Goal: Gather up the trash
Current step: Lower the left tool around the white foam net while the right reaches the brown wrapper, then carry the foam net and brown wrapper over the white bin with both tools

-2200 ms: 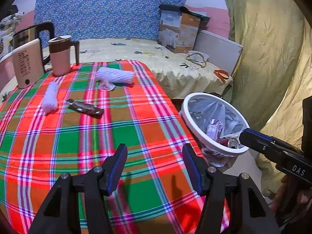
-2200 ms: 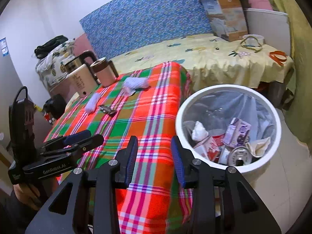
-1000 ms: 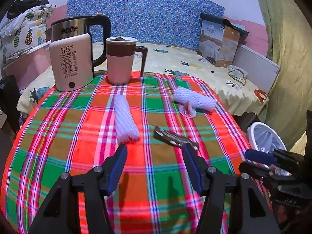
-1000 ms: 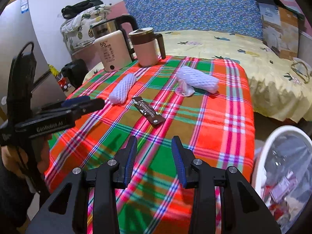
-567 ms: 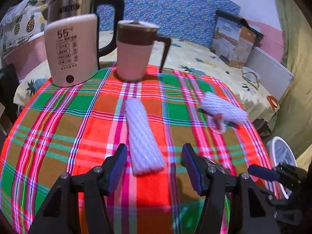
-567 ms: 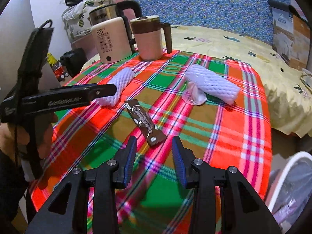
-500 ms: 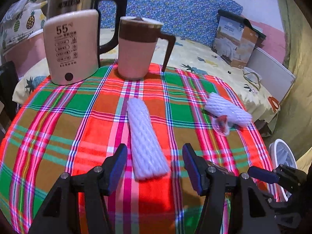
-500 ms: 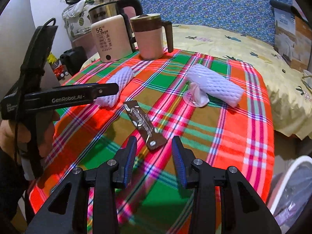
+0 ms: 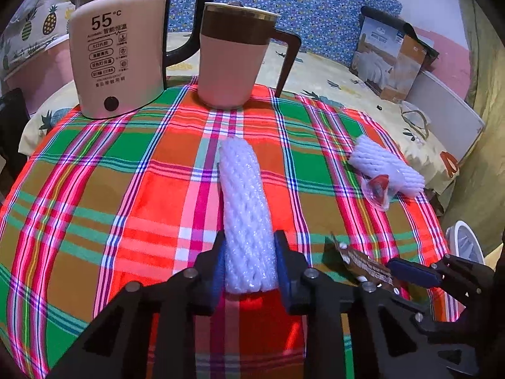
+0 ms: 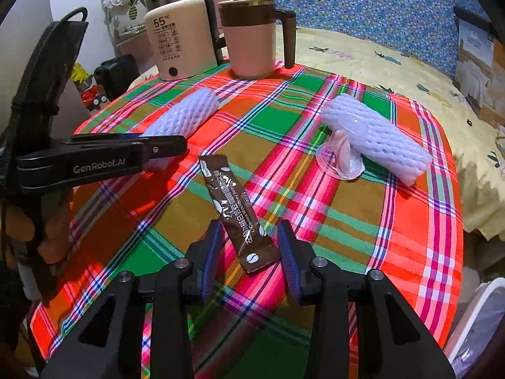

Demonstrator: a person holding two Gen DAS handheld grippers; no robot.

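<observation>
1. Left gripper [image 9: 249, 262] tilts down over the plaid tablecloth [image 9: 94, 189], jaws just clamped onto the near end of the white foam sleeve [image 9: 244, 208].
2. Right gripper [image 10: 249, 252] tilts down too, jaws narrowing, still clear either side of the brown sachet [image 10: 235, 205] lying flat.

We list: a cream electric kettle [image 9: 116, 60] beside a pink brown-lidded mug [image 9: 235, 57], both standing on plaid tablecloth [image 9: 94, 189].

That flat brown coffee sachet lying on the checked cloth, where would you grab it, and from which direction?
Probably at the near end of the flat brown coffee sachet, coming down from above. It lies flat and thin on the plaid tablecloth, so only its narrow width offers edges. The right gripper already straddles that end, jaws either side, not yet pressing.
</observation>
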